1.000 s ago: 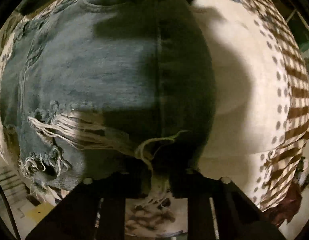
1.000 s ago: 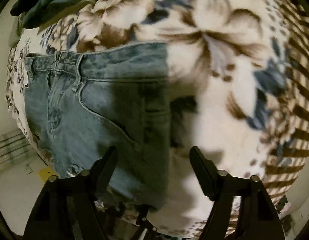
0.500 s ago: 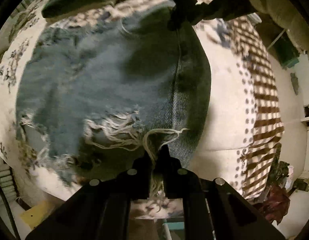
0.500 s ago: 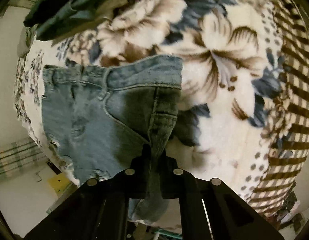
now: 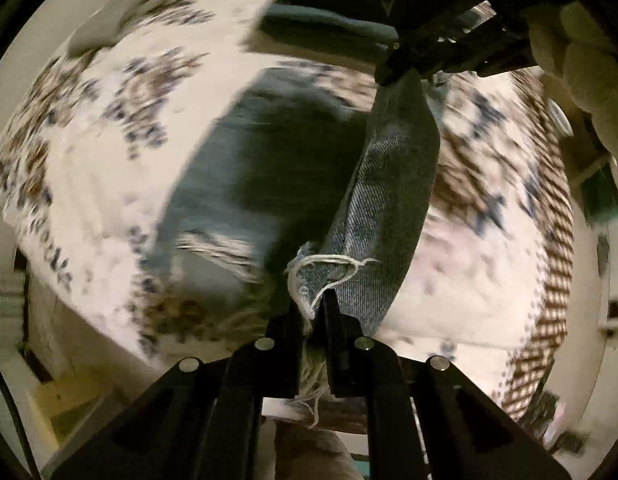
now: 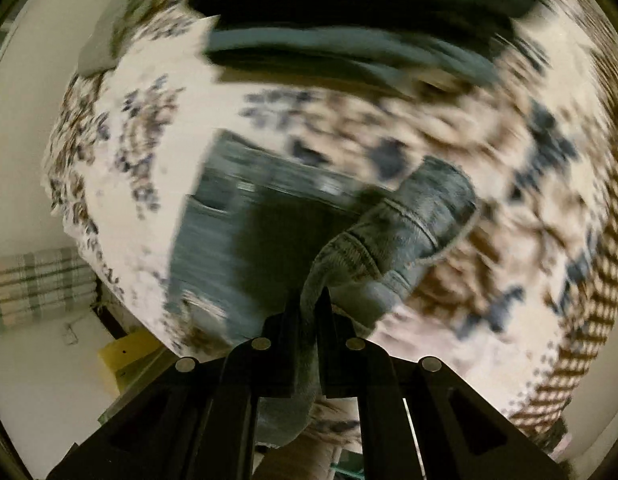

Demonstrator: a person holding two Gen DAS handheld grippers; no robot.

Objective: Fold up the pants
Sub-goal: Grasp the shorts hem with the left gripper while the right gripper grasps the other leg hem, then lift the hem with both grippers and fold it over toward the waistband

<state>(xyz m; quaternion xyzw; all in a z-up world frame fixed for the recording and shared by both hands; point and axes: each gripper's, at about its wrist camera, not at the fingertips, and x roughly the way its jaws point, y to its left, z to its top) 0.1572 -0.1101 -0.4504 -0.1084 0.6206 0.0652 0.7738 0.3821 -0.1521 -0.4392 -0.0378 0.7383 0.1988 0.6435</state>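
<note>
Left tongs clench the jeans' frayed hem; right tongs clench their waistband edge, lifted off the bedspread.

I see the floral blanket and most of the jeans smeared by motion blur; the dark clothes beyond are blurred and cut off.

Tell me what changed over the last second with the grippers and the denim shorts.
A second ago the right gripper was open above the denim shorts; half a second ago both had shut on them. Now the left gripper holds the frayed hem and the right holds the waistband end, and both have lifted the right-hand edge off the floral blanket, carrying it leftward. The rest of the shorts stays on the blanket; the dark clothes remain behind.
</note>
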